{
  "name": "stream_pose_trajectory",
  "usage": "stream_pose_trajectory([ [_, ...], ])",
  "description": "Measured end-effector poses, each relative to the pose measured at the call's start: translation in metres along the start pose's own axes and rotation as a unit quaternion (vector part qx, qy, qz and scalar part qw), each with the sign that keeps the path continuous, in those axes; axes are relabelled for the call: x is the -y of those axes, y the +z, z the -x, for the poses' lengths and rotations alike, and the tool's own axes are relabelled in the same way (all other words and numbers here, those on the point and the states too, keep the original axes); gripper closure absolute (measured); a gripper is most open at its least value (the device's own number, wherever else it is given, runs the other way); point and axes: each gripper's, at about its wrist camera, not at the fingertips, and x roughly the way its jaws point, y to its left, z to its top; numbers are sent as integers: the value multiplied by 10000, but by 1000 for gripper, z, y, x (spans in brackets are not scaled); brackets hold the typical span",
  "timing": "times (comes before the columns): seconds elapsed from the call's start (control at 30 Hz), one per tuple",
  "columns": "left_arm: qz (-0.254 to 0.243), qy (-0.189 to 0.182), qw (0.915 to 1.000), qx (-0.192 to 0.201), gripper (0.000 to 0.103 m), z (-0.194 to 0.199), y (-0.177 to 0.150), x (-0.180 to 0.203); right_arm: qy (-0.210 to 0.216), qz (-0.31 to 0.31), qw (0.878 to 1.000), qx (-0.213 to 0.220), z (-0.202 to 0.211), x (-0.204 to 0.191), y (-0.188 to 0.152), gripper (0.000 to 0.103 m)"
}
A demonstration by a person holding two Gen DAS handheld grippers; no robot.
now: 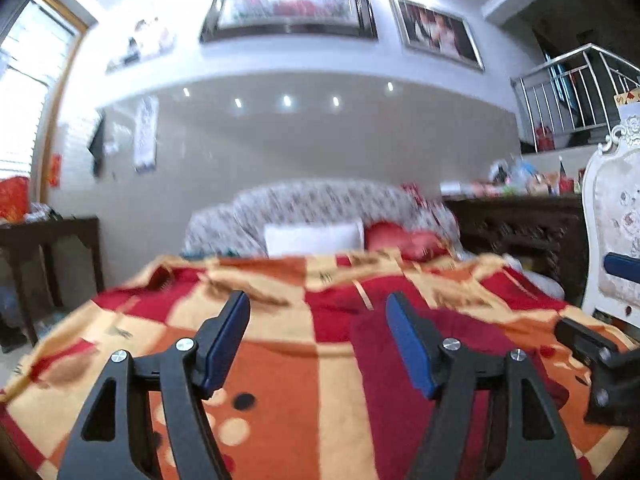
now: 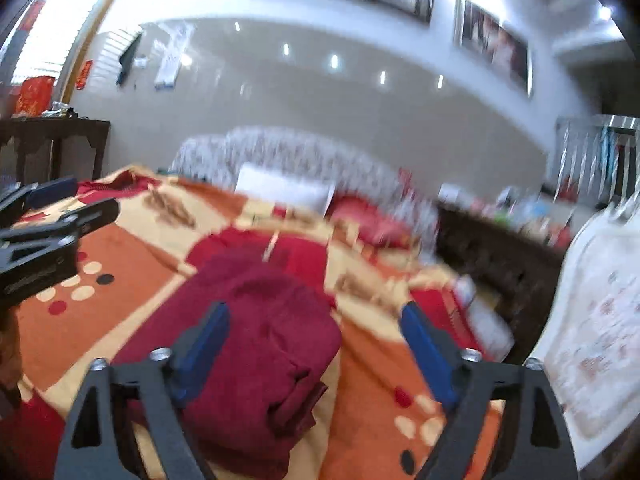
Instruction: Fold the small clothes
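A dark red garment (image 2: 260, 332) lies folded in a thick bundle on the orange, red and cream patterned blanket (image 2: 132, 264). In the right wrist view, my right gripper (image 2: 315, 310) hovers over the bundle, open wide, with its blue pads (image 2: 208, 340) clear of the cloth. My left gripper (image 1: 317, 298) is open too, with only blanket showing between its fingers; the garment (image 1: 372, 360) lies just right of centre under its right finger. Each gripper shows at the edge of the other's view: the left gripper (image 2: 94, 196) at the left, the right gripper (image 1: 583, 295) at the right.
Behind the blanket stands a patterned sofa (image 1: 320, 204) with a white pillow (image 1: 314, 238) and a red cushion (image 1: 400, 240). A dark carved cabinet (image 1: 520, 224) and a white ornate chair (image 1: 612, 216) stand to the right. A dark side table (image 1: 48, 240) stands to the left.
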Motion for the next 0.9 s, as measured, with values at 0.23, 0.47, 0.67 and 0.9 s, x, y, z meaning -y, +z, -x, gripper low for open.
stream_pose_trajectory([
  [0.23,-48,99,9989,452,33,22,6,-3,-490,704,9931,801,47,-34,6,10],
  [0.47,105,167,9992,336,32,22,4,-10,-473,656,9934,809,51,-35,14,10],
  [0.67,126,180,9993,300,32,21,3,-12,-483,728,9930,799,54,-40,14,10],
  [0.9,187,83,9998,-12,31,14,1,-15,-438,747,9932,783,55,-43,16,10],
])
